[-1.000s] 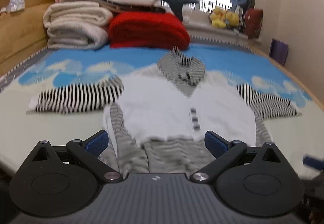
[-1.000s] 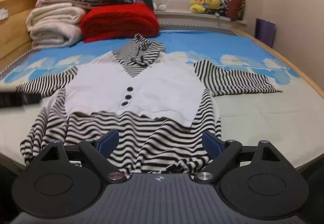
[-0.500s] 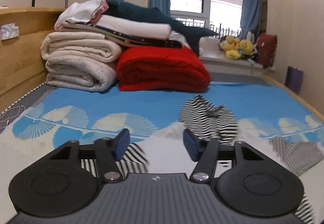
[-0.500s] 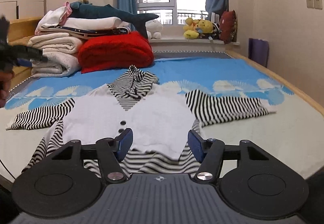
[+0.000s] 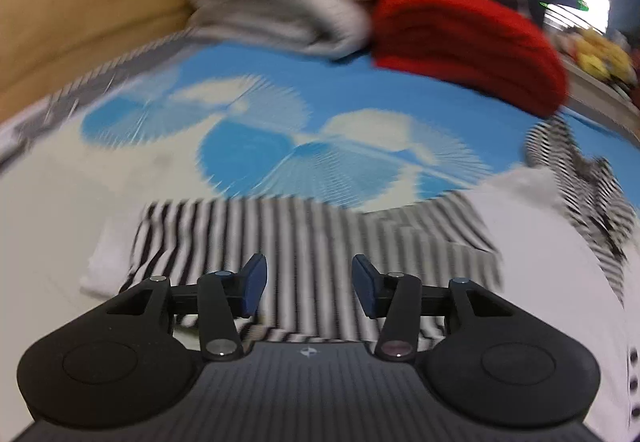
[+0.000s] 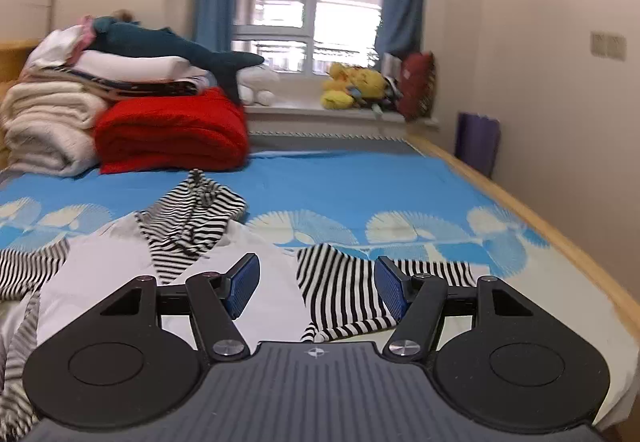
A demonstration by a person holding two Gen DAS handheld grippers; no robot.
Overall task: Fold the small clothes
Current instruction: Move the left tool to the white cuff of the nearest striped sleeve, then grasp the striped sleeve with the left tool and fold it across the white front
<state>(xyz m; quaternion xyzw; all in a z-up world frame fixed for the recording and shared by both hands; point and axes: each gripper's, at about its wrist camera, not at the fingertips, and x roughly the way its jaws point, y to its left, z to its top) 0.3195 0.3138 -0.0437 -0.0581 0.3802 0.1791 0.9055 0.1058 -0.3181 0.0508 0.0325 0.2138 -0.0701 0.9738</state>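
Note:
A small top with a white vest front [image 6: 112, 270], a striped collar [image 6: 192, 214] and black-and-white striped sleeves lies flat on the blue and white bedspread [image 6: 360, 182]. My left gripper [image 5: 306, 274] hovers over the top's left sleeve [image 5: 304, 226], near its white cuff [image 5: 106, 262]. Its jaws are closing, and the pads press on nothing. My right gripper [image 6: 318, 278] hangs above the right sleeve [image 6: 348, 282] where it meets the vest. Its jaws are opening, with no cloth between them. The left wrist view is blurred by motion.
Folded cream blankets [image 6: 48, 122] and a red blanket [image 6: 172, 134] are stacked at the head of the bed, with a dark shark plush [image 6: 160, 42] on top. Yellow plush toys [image 6: 352, 86] sit on the window sill. A wooden bed edge [image 6: 540, 210] runs along the right.
Both grippers narrowed from wide open. The left one swung left and down, from the hem to the left sleeve. The right one rose and moved forward towards the right sleeve.

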